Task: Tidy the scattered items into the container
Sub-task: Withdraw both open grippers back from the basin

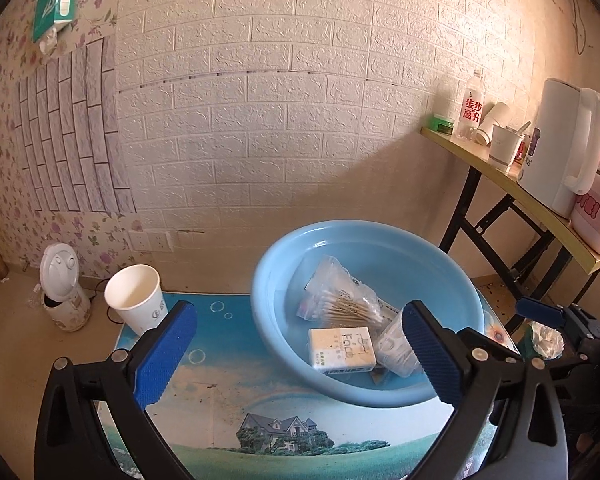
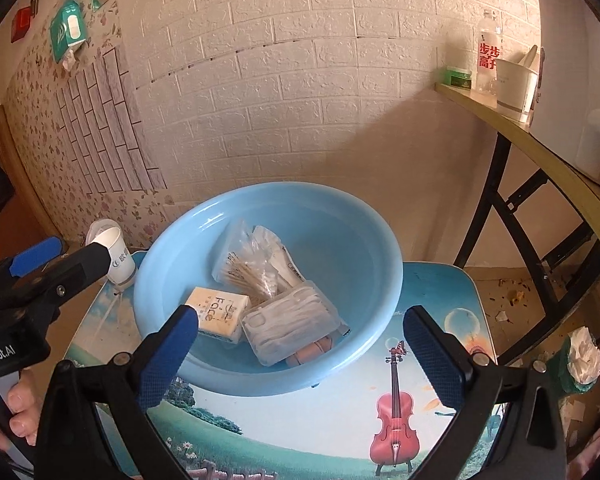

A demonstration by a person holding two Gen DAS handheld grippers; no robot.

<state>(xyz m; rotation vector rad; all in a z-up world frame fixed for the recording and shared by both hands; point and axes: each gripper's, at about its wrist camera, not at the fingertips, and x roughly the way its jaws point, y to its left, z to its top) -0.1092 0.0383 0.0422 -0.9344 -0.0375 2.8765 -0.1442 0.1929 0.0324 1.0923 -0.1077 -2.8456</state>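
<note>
The right gripper [image 2: 300, 354] hangs over the near part of the table [image 2: 440, 288], jaws wide apart with nothing between them. Beyond it a blue basin [image 2: 364, 240] stands on the table toward the left edge. In the basin lie a bag of swabs [image 2: 248, 264], a tissue pack [image 2: 218, 310] and a clear pack of floss picks [image 2: 292, 324], all touching. A paper cup [image 2: 118, 256] stands at the far left corner, just beside the basin. The left gripper [image 2: 56, 258] reaches in from the left, a hand [image 2: 22, 412] below it.
</note>
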